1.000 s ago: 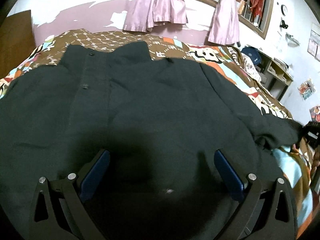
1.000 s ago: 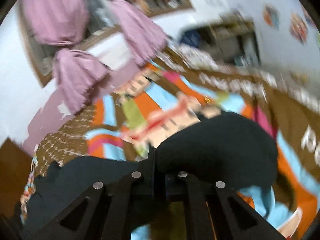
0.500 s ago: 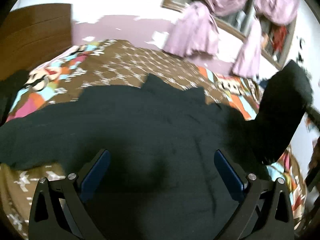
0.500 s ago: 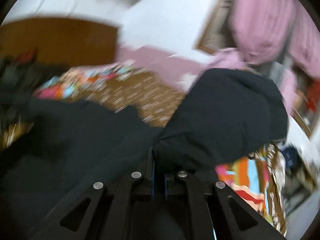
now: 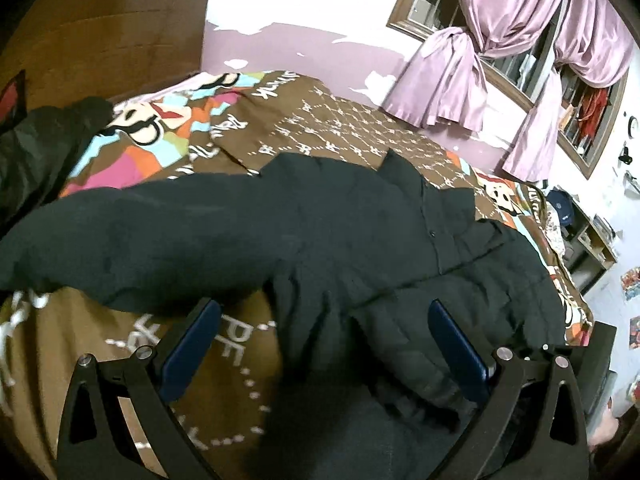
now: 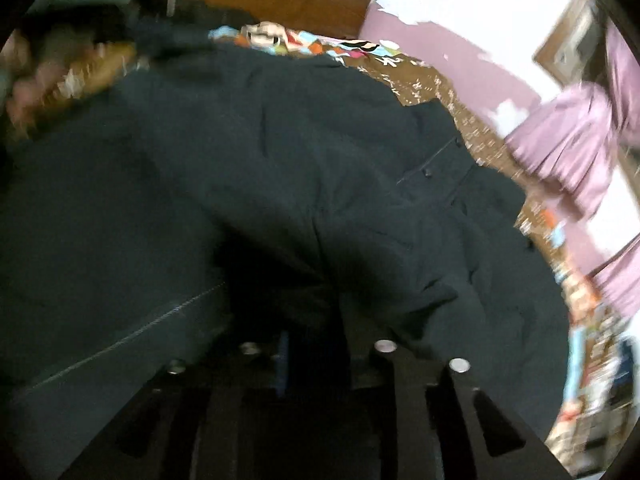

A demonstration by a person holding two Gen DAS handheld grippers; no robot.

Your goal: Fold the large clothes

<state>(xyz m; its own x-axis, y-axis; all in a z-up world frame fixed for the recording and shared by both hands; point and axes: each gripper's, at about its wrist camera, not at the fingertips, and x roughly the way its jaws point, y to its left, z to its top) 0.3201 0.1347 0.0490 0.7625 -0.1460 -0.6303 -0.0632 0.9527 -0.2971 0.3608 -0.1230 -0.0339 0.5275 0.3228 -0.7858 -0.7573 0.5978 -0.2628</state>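
A large black jacket [image 5: 360, 248] lies spread on the patterned bedspread [image 5: 320, 128]. One sleeve [image 5: 140, 240] stretches out to the left. The other sleeve [image 5: 460, 292] is folded across the jacket's body on the right. My left gripper [image 5: 324, 344] is open and empty, hovering just above the jacket's near side. My right gripper [image 6: 312, 344] sits low over the jacket [image 6: 280, 168]; its fingers are dark and blurred, close together with black fabric at them, seemingly shut on the jacket.
A dark wooden headboard [image 5: 108, 36] and a second dark garment [image 5: 40, 148] are at the left. Pink curtains [image 5: 480, 60] hang at a window behind the bed. A shelf unit [image 5: 592, 236] stands beyond the bed's right edge.
My right gripper swung the sleeve up from the bed's right side and across onto the jacket's body. My left gripper's view turned left, and the left sleeve now shows.
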